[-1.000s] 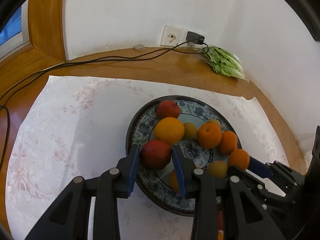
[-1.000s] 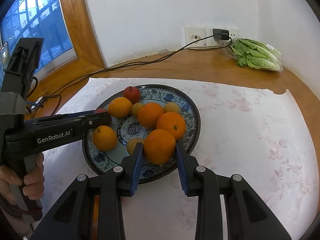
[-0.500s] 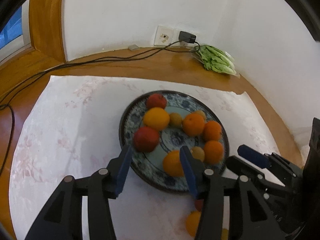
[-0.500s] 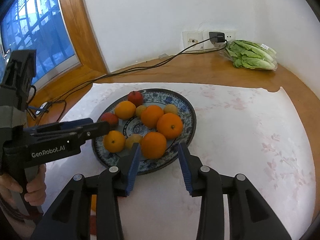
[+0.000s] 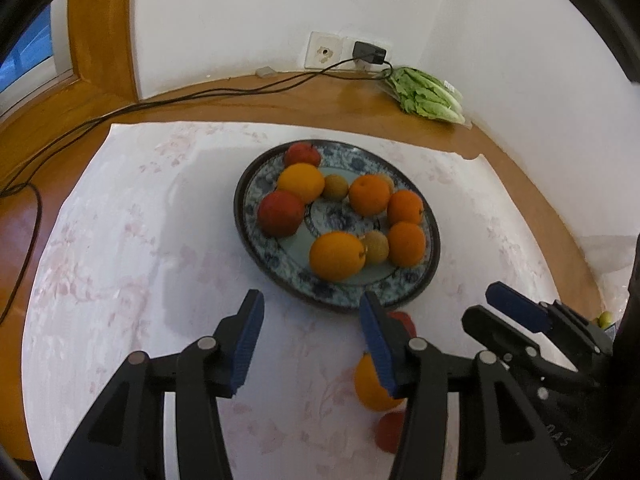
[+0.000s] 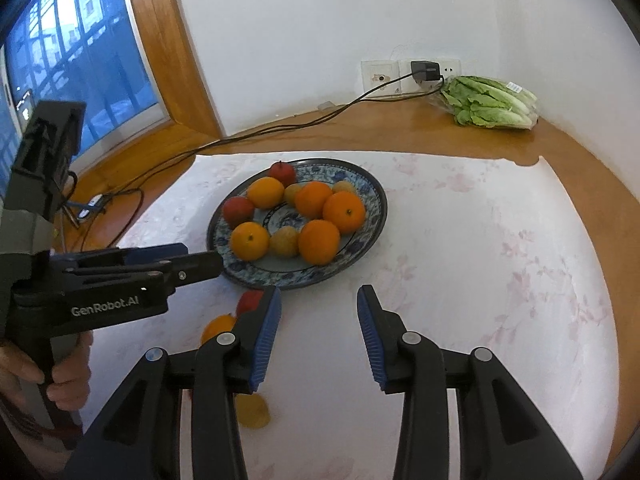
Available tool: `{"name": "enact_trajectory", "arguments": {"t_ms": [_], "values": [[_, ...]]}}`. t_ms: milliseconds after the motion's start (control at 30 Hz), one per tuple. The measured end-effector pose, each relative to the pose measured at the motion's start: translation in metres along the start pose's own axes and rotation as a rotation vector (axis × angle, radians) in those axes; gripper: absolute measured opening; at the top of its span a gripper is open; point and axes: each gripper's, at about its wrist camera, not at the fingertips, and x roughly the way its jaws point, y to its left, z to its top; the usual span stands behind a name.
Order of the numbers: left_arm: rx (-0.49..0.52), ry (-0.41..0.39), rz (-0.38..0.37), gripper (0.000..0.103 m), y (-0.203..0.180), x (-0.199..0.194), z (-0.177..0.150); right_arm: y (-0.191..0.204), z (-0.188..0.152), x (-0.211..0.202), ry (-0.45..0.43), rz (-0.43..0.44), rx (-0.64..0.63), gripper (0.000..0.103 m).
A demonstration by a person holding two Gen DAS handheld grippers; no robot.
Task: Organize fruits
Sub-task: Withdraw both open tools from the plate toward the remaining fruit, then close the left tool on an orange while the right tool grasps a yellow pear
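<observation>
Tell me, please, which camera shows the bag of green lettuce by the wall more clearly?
The right wrist view: there the lettuce is larger and sharper, with leaves and label visible beside the wall sockets. In the left wrist view the lettuce is smaller and dimmer, though unobstructed.

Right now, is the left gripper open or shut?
Open: the left gripper has just been opening, nothing between its blue pads, short of the plate.
</observation>
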Motion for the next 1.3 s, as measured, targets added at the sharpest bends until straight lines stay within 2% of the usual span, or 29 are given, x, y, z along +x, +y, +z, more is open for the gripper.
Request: {"name": "enact_trajectory", "arguments": {"t_ms": [367, 967, 1033, 1067, 1233, 1300], "values": [[0.005, 0.039, -0.014, 0.054, -0.004, -0.001, -0.015, 0.002, -0.017, -0.012, 0.005, 0.015, 0.006, 0.041], [0.068, 0.102, -0.066, 0.053, -0.04, 0.003, -0.04, -0.007, -0.034, -0.023, 0.004, 0.016, 0.024, 0.041], [0.059, 0.111, -0.069, 0.049, -0.039, 0.006, -0.04, -0.009, -0.035, -0.023, 0.005, 0.015, 0.027, 0.041], [0.056, 0.116, -0.072, 0.044, -0.039, 0.007, -0.04, -0.009, -0.036, -0.024, 0.006, 0.015, 0.029, 0.041], [0.043, 0.114, -0.09, 0.035, -0.036, 0.01, -0.04, -0.01, -0.037, -0.023, 0.012, 0.017, 0.036, 0.041], [0.046, 0.109, -0.092, 0.034, -0.036, 0.009, -0.04, -0.01, -0.037, -0.022, 0.013, 0.018, 0.037, 0.041]]}}
